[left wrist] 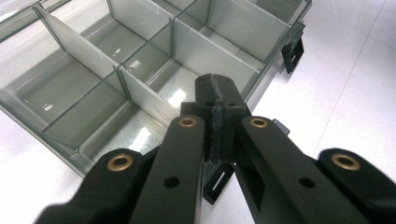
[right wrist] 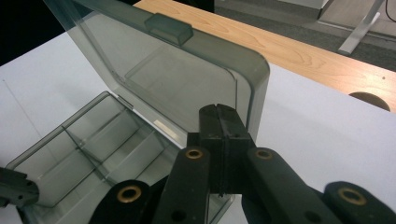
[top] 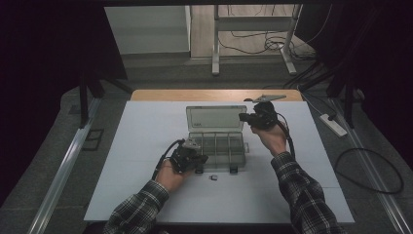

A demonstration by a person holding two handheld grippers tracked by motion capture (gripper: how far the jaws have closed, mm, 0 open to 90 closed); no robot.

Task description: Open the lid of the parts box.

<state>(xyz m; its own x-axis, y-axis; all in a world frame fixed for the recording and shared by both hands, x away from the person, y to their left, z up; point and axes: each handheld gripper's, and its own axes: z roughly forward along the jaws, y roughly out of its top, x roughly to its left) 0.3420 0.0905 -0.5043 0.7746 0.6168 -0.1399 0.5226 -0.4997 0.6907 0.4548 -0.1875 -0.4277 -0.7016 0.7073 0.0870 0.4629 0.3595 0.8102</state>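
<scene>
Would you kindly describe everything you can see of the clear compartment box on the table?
The compartment box is smoky, see-through plastic, lying open on the white table. Its lid stands raised at the far side, with a moulded catch on its edge. Thin dividers split the tray into compartments, and those in view look empty. Black latches hang off the near wall. The left gripper is shut over the near wall; the right gripper, also shut, is at the lid's edge.

A clear grey plastic compartment box (top: 215, 146) lies open at the middle of the white desk (top: 141, 146). Its lid (top: 215, 118) stands raised at the far side, tilted back. Thin dividers (left wrist: 79, 44) split the tray into empty compartments. Two black latches (left wrist: 293, 52) hang from its near edge.
</scene>
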